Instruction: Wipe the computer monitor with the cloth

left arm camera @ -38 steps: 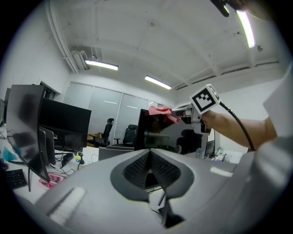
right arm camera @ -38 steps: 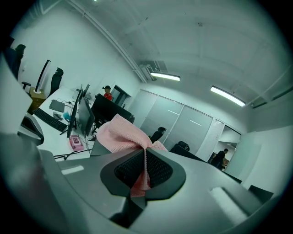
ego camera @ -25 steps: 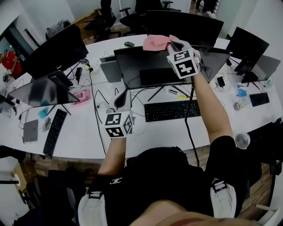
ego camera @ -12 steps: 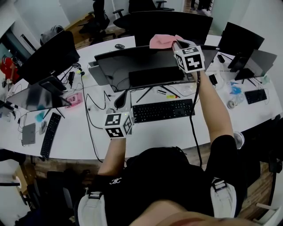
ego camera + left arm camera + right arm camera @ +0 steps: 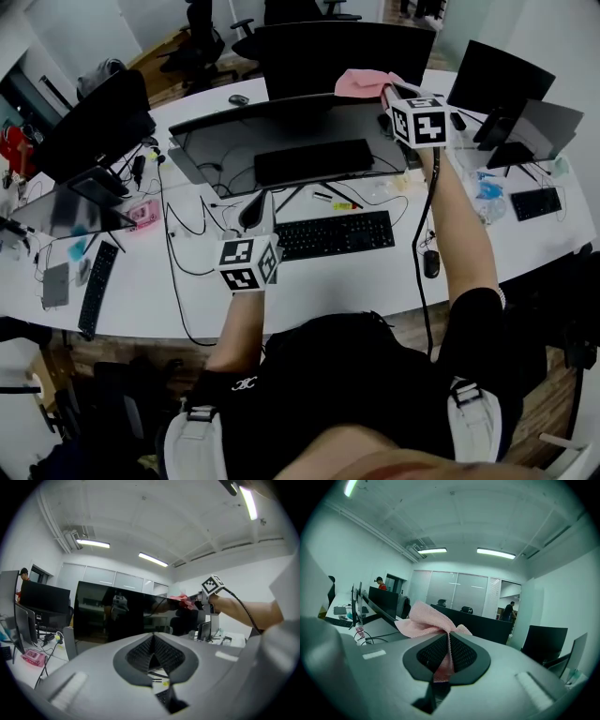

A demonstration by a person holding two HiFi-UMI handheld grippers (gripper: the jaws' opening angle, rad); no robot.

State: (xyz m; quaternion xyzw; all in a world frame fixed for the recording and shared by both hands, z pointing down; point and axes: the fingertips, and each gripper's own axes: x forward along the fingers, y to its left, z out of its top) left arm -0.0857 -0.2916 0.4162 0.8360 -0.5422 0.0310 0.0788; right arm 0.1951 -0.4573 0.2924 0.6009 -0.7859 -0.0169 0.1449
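A wide dark computer monitor (image 5: 291,141) stands on the white desk (image 5: 309,281) in the head view. A pink cloth (image 5: 364,82) lies bunched over its top edge near the right end. My right gripper (image 5: 388,92) is shut on that cloth; in the right gripper view the pink cloth (image 5: 426,623) is pinched between the jaws of the right gripper (image 5: 449,641) and fans out past them. My left gripper (image 5: 258,214) hovers low in front of the monitor stand, shut and empty. The left gripper view shows the shut left gripper (image 5: 153,641), the monitor screen (image 5: 122,616) and the cloth (image 5: 180,601) at its top right.
A black keyboard (image 5: 336,234) and a mouse (image 5: 430,263) lie in front of the monitor, with loose cables (image 5: 187,225) to the left. Other monitors (image 5: 94,127) stand at left, behind (image 5: 342,52) and at right (image 5: 497,89). A second keyboard (image 5: 94,289) is far left.
My right gripper has slid the pink cloth rightward along the monitor's top edge, toward its right corner. The left gripper has stayed in front of the stand.
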